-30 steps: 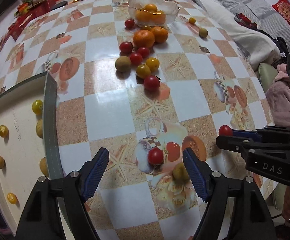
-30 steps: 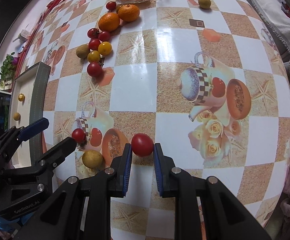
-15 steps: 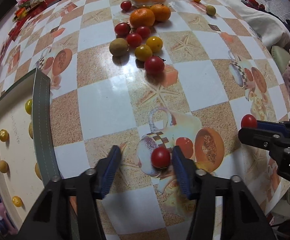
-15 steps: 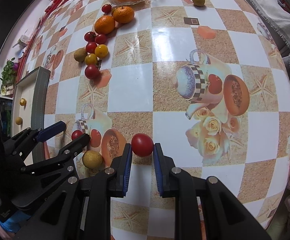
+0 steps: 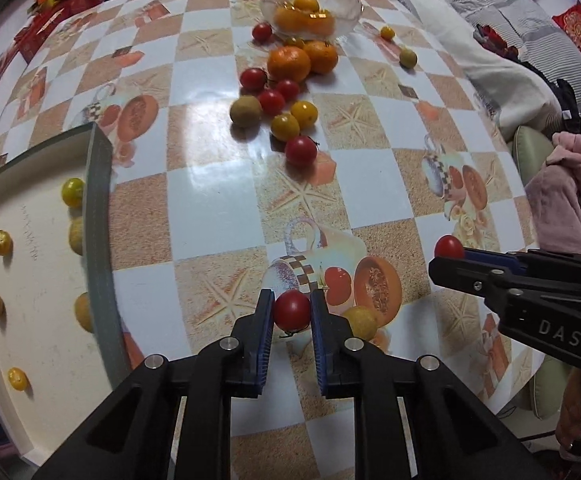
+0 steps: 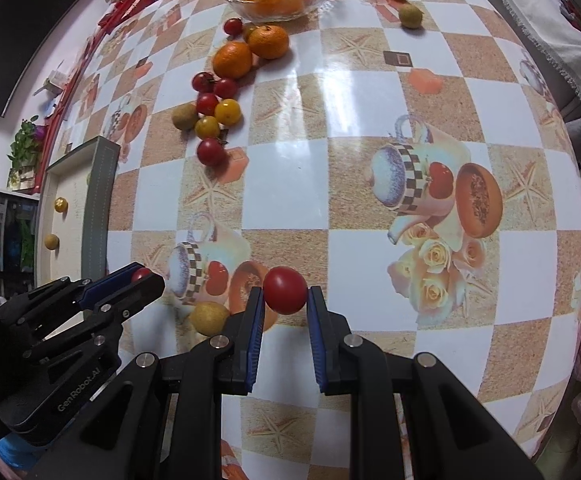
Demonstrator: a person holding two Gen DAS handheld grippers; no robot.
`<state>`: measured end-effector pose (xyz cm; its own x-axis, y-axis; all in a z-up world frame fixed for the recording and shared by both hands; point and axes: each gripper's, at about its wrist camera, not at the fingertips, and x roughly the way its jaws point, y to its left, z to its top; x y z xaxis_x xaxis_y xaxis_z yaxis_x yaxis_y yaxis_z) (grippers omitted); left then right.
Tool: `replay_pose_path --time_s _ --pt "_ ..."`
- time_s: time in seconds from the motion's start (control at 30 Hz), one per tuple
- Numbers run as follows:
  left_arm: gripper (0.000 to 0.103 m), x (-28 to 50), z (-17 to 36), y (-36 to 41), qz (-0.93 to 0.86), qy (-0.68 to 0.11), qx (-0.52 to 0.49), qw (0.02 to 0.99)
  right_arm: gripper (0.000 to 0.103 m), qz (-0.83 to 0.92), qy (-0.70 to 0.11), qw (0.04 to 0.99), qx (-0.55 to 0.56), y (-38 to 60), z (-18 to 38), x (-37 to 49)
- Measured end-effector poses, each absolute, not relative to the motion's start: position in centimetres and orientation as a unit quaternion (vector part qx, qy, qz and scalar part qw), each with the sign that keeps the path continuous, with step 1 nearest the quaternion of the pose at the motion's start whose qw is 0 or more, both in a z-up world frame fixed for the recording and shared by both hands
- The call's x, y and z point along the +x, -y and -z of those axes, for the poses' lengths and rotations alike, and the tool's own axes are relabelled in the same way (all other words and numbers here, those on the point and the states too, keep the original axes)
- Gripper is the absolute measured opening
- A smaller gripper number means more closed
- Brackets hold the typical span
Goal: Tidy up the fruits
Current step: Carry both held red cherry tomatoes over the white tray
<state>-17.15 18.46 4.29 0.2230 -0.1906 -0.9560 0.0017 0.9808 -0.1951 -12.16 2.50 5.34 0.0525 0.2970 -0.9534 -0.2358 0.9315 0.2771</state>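
Note:
My left gripper [image 5: 291,312] is shut on a red cherry tomato [image 5: 291,310] low over the table near its front edge. My right gripper [image 6: 285,296] is shut on another red tomato [image 6: 285,289]; it also shows in the left wrist view [image 5: 449,247]. A yellow-brown fruit [image 5: 360,322] lies just right of the left gripper. A cluster of red tomatoes, yellow fruits and oranges [image 5: 288,62] lies mid-table. A glass bowl [image 5: 346,2] with oranges stands behind it.
A shallow tray [image 5: 98,216] with several small yellow fruits sits at the left. Two small fruits [image 5: 407,57] lie right of the bowl. Pink cloth [image 5: 566,204] and a sofa lie past the table's right edge. Red packets crowd the far left edge.
My left gripper has closed its wide-open jaws onto the red cherry tomato. The right gripper has kept its hold on its tomato and barely moved.

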Motion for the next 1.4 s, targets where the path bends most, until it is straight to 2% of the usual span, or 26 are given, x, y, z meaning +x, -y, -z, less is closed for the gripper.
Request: replay_pose_path --time_s 0.2,0.7,1.0,1.4 --pt "0.019 -18.4 -6.6 -20.8 0.048 -0.606 -0.090 0.789 0.023 -0.203 -0.656 0.726 0.008 -4.7 -6.6 -12.4" --pt "0.019 -21.3 -7.9 -29.7 -0.042 -0.578 -0.129 0.804 0.023 -0.284 -0.641 0.711 -0.053 -15.5 -8.4 -12.3" --pt "0.019 -22.4 -5.6 -36.8 -0.110 -0.579 -0.157 0.792 0.023 -0.339 -0.632 0.692 -0.083 -24.2 -8.3 -11.5" --pt "0.019 -21.5 -2.2 -39.4 -0.136 -0.597 -0.162 0.774 0.023 -0.361 -0.651 0.658 -0.118 -31.9 -4.3 -10.0"
